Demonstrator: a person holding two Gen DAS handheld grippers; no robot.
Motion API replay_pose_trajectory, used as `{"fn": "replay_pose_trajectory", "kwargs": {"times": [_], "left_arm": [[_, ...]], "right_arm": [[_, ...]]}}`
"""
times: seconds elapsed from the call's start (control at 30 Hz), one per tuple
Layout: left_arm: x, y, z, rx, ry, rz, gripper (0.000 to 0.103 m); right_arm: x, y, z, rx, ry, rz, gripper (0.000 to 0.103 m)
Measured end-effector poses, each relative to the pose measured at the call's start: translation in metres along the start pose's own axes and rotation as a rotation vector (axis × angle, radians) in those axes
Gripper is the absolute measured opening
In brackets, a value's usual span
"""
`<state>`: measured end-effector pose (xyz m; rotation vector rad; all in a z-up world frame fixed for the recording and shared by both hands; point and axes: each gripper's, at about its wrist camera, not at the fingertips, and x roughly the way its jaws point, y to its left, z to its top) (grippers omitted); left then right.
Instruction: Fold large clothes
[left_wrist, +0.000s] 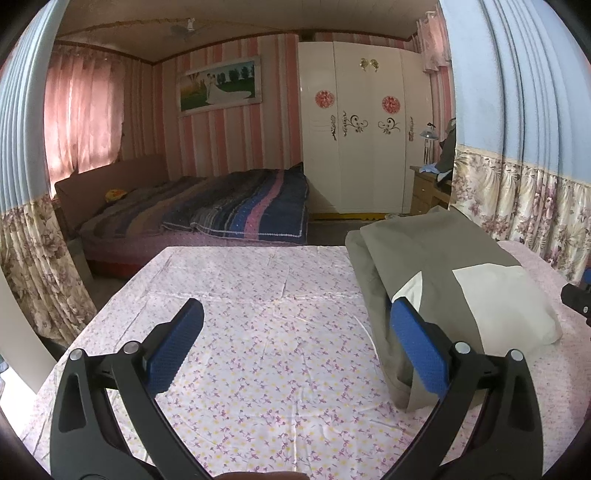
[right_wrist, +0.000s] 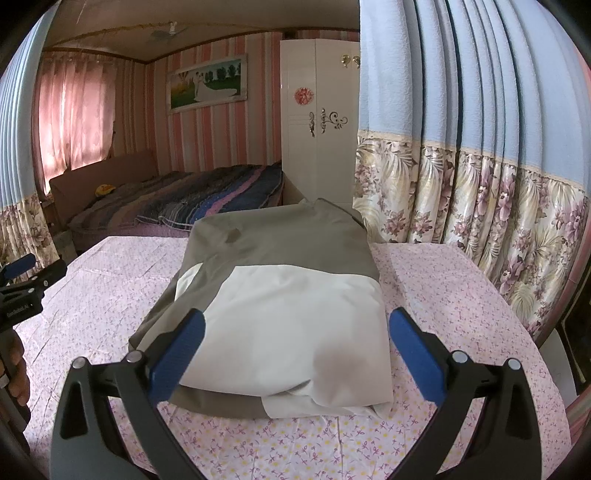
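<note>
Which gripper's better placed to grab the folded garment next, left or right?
Right. The right gripper is centred on the folded garment, jaws open either side of its near white edge. The left gripper faces mostly bare floral sheet, garment off to its right side.

A bed (left_wrist: 207, 206) with a striped quilt (left_wrist: 243, 206) stands beside a white wardrobe (left_wrist: 354, 129), under a framed picture (left_wrist: 219, 85).

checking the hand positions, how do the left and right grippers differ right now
The left gripper points at bare flowered sheet, with the folded garment only at its right finger; the right gripper faces the garment squarely, the bundle lying between its fingers. In the right wrist view the left gripper appears far off to the garment's left. Both are open, holding nothing, with blue pads.
</note>
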<state>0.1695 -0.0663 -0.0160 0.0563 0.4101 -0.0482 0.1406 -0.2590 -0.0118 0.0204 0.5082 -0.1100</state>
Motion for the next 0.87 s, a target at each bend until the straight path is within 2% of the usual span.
{"fn": "replay_pose_trajectory", "kwargs": {"times": [0.43,0.73,0.87], "left_arm": [[-0.005,0.003,0.000,-0.007,-0.043,0.022,0.100],[0.001,0.018,0.001,-0.070,0.000,-0.003,0.100],[0.003,0.017,0.001,-0.065,0.005,0.005,0.100]], "right_arm": [[0.002,0.000,-0.001,-0.002,-0.002,0.001,0.100],[0.002,-0.001,-0.001,-0.004,-0.002,0.003,0.100],[0.002,-0.001,-0.001,-0.004,0.000,0.003,0.100]]}}
